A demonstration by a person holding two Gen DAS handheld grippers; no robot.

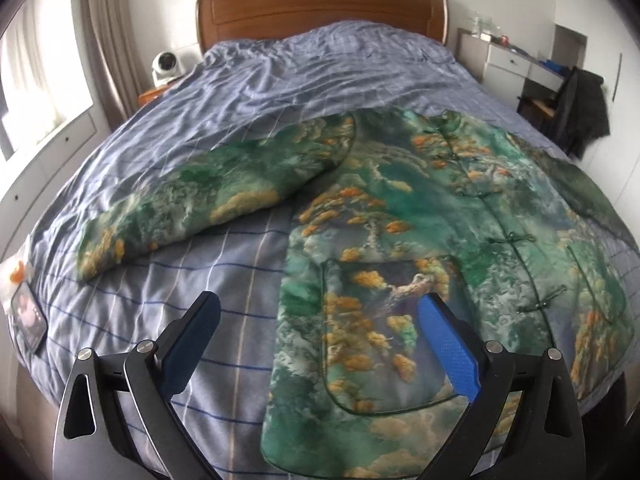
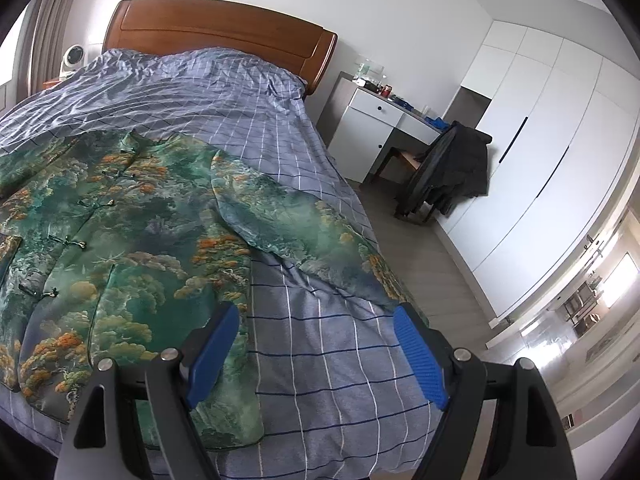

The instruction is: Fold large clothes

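So there's one big padded jacket (image 1: 420, 216) spread flat on the bed, front side up. The fabric looks slightly shiny and quilted, printed with green misty landscape stuff and orange-yellow tree clumps. Dark piping runs round the edges and around the rounded patch pocket (image 1: 384, 320). Down the front closure I count four knotted loop fasteners (image 1: 516, 238), the little cord kind.

Both sleeves are laid out to the sides, two soft tapered shapes. One sleeve (image 1: 192, 200) sits ahead and to the left of the left gripper (image 1: 320, 308), the other sleeve (image 2: 312, 240) is straight ahead of the right gripper (image 2: 316, 320), between its fingers in the view.

Each gripper has black angular arms with blue textured pads (image 2: 420, 356), two per gripper. Both are spread wide with nothing clamped. The left one hovers over the jacket's lower side edge, its right pad above the pocket. The right one hangs above the other side edge, left pad over the print, right pad over the bedcover (image 2: 340, 360).

The cover is wrinkly blue-grey cotton with a thin grid of white and navy lines. One wooden headboard (image 1: 320, 12) far ahead, smooth and curved.
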